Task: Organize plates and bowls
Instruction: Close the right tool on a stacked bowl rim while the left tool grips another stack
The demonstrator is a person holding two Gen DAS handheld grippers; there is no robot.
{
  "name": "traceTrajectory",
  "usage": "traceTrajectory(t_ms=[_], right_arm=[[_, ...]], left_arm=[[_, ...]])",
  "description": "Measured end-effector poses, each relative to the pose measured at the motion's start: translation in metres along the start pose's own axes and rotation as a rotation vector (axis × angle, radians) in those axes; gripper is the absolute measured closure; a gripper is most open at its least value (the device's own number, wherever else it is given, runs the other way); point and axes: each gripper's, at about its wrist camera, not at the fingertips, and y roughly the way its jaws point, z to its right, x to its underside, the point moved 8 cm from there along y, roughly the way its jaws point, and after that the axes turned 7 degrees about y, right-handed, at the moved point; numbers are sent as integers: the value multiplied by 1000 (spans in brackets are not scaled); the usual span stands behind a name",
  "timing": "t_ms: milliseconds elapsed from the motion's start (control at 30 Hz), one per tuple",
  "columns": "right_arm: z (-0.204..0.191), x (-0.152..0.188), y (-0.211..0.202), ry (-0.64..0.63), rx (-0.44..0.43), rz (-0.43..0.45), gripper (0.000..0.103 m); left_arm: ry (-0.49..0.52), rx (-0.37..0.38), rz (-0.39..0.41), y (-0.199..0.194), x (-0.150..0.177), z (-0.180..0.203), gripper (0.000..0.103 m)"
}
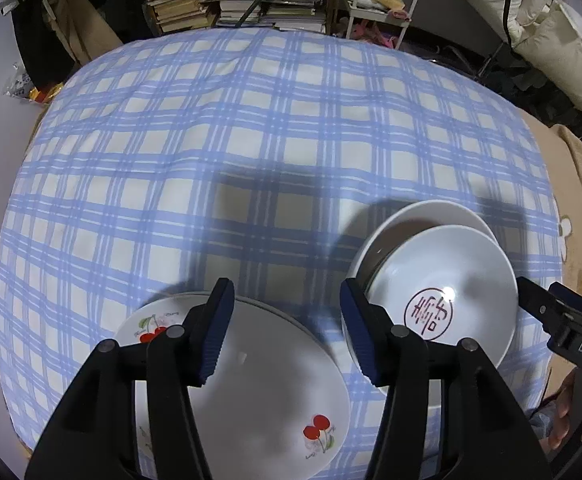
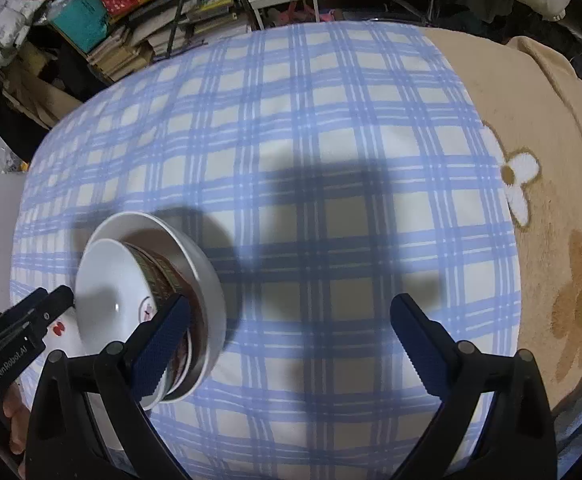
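My left claw (image 1: 287,334) hangs part open over the plates (image 1: 267,380) at the lower middle of its frame, one finger over the top plate's left rim, nothing between the pads. My right claw (image 2: 291,344) stands wide open and empty at the bottom of its frame, its left finger just in front of the bowls (image 2: 131,280).

The bowls sit nested at the left of the right view, the inner one tilted inside the bigger white one, so I judge the stack may rock if nudged. They are glazed ceramic: stiff, slick, breakable, with some weight. I would pinch a bowl by its rim wall, pads across the lip. The plates look flat and thin-edged; the rim is the only hold, and it will likely slip unless gripped squarely.

The top plate is white with red cherries near its lower edge. The inner bowl is white with a red round mark at its bottom. Everything rests on a blue checked cloth (image 1: 251,128).
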Motion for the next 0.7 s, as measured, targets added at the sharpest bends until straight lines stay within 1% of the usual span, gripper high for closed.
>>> traceTrajectory(t_ms=[133,200,333,400,567,700], right_arm=[[1,0,7,2,20,-14,0],[2,-1,8,11,23,-16,0],[4,0,9,38,-7,-36,0],[2,1,8,31,-23,-41,0],[0,2,8,40,-29,-48,0],[-1,5,6,36,-24,-47,0]], left_arm=[[0,8,-2,4,-1,2,46],[-11,24,-7,5,-2,3,46],[4,25,-4,4,-4,6,46],[11,25,-2,5,-4,7,46],[-23,57,-9,7,-4,4,46],[-21,49,-12,9,-4,4,46]])
